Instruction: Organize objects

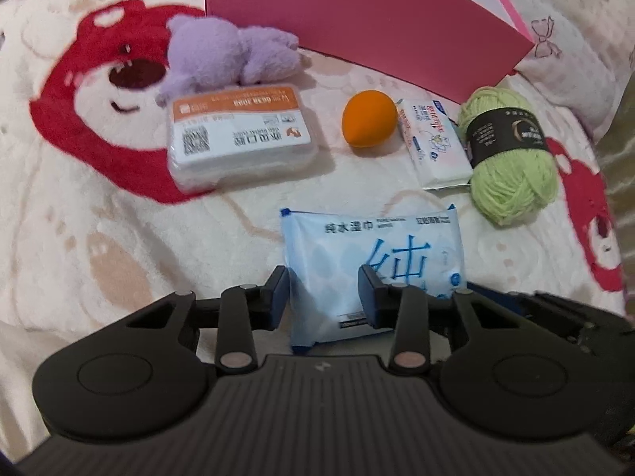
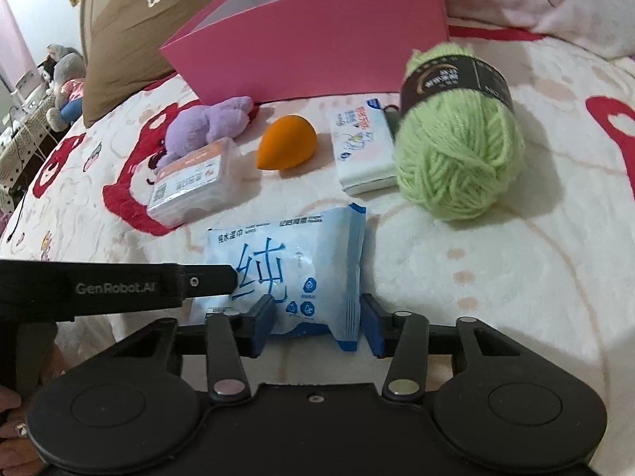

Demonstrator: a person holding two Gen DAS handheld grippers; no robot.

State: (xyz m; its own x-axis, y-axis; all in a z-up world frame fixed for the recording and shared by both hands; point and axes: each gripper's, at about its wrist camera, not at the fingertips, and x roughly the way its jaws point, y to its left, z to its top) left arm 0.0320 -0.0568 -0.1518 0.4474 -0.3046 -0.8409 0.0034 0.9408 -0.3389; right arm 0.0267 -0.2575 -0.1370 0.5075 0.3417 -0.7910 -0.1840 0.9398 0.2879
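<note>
A blue wet-wipes pack lies on the bear-print blanket at the front. My left gripper is open, its jaws either side of the pack's near left part. My right gripper is open around the pack's near right end. The left gripper's black body shows in the right wrist view. Behind lie a clear mask box, a purple plush, an orange sponge egg, a small tissue pack and green yarn. A pink box stands at the back.
The blanket covers a bed. A brown pillow and a pale pillow lie behind the pink box. Stuffed toys and a table stand beyond the bed's left edge.
</note>
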